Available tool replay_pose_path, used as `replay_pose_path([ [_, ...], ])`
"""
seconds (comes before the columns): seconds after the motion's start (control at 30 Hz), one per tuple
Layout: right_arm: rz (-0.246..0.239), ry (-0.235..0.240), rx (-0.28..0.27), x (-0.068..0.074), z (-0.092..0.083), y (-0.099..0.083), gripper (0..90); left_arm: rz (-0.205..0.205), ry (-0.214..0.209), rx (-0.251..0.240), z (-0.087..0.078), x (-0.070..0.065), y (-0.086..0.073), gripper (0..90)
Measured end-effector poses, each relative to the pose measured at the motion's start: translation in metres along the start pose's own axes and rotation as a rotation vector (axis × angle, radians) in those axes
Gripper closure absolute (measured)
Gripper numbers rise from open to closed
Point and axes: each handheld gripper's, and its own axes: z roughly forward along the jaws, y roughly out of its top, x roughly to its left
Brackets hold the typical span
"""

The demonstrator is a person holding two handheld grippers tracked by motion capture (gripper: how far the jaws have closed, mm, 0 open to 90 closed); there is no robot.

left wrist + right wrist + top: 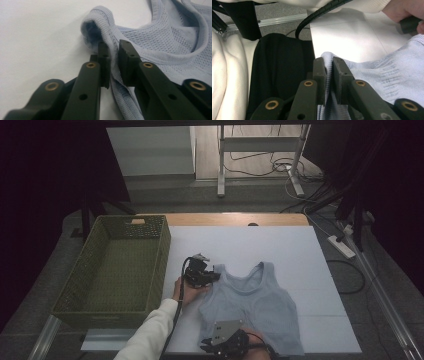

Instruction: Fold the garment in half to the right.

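High view, basket (pixel 116 270), left tongs (pixel 214 276) pinching top (pixel 260 305)

Tank top (pixel 255 302): pale blue, fine mesh knit with ribbed edging. Basket (pixel 90 265): olive green weave. Worktop (pixel 280 245) white, both tools black.

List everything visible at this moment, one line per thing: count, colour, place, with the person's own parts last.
tank top: one, light blue mesh, flat on the white board, right of centre
basket: one, olive green woven, left of the board
white board: one, covering the table
wooden table: one, far edge showing past the board
power strip: one, white, on the floor at right
left tongs: one, black, shut on a shoulder strap
right tongs: one, black, shut on the hem
sleeve: one, cream, bottom left
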Motion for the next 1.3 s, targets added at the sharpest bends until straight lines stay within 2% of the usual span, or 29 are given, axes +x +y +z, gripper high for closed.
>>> replay_pose_path([
  [0.2,-0.004,-0.01,-0.01,0.0,-0.003,0.0,81.2,-0.012,0.007,0.003,-0.003,-0.002,0.001,82.5],
  [0.5,-0.003,-0.033,-0.042,-0.001,-0.008,0.002,81.2,-0.017,0.012,-0.046,-0.019,-0.006,0.004,82.9],
  [0.83,-0.004,-0.064,-0.081,-0.002,-0.017,0.003,81.2,-0.029,-0.022,-0.096,-0.035,-0.013,0.011,83.2],
  [1.2,0.002,-0.083,-0.101,-0.005,-0.024,0.001,81.3,-0.037,-0.044,-0.104,-0.045,-0.017,0.014,83.6],
  [1.3,0.001,-0.085,-0.103,-0.005,-0.024,0.001,81.3,-0.059,-0.068,-0.113,-0.048,-0.016,0.015,83.7],
])
